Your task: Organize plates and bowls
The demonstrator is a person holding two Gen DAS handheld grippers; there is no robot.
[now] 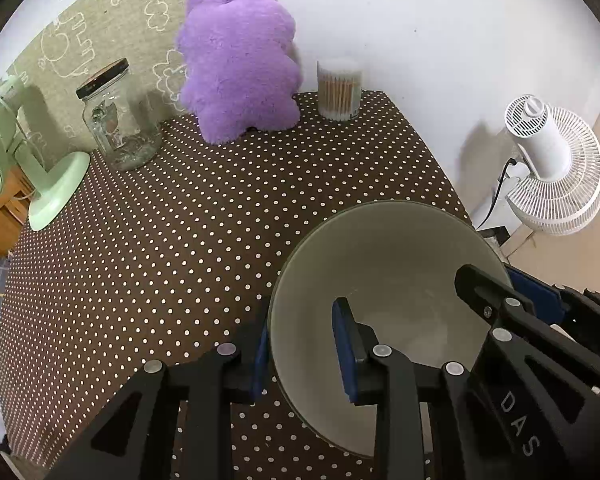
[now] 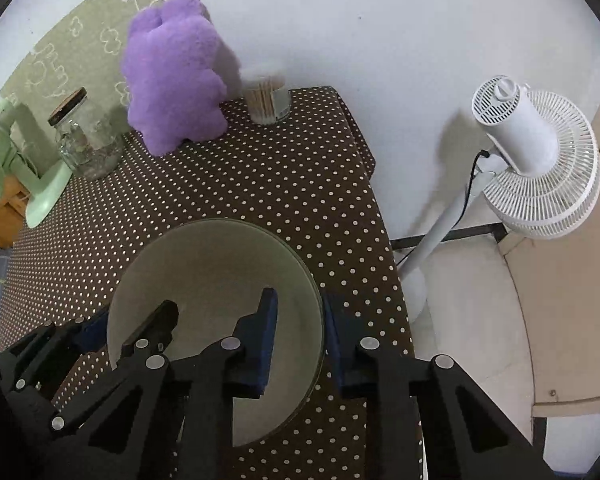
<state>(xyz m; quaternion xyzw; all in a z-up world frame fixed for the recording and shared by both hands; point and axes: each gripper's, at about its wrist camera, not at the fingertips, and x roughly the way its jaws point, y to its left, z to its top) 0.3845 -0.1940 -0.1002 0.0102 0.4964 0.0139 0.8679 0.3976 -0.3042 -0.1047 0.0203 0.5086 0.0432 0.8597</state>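
Both the left gripper and right gripper are pinching opposite rims of the round, pale grey-green ceramic bowl sitting between them.

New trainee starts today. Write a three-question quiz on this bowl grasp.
1. True or false: each hand-held gripper has one finger inside the bowl.
2. Which object stands nearest the purple plush: A) cotton-swab tub B) white fan C) green fan?
3. Fill in: the bowl rests on a brown ____ cloth.

Key: 1 true; 2 A; 3 polka-dot.
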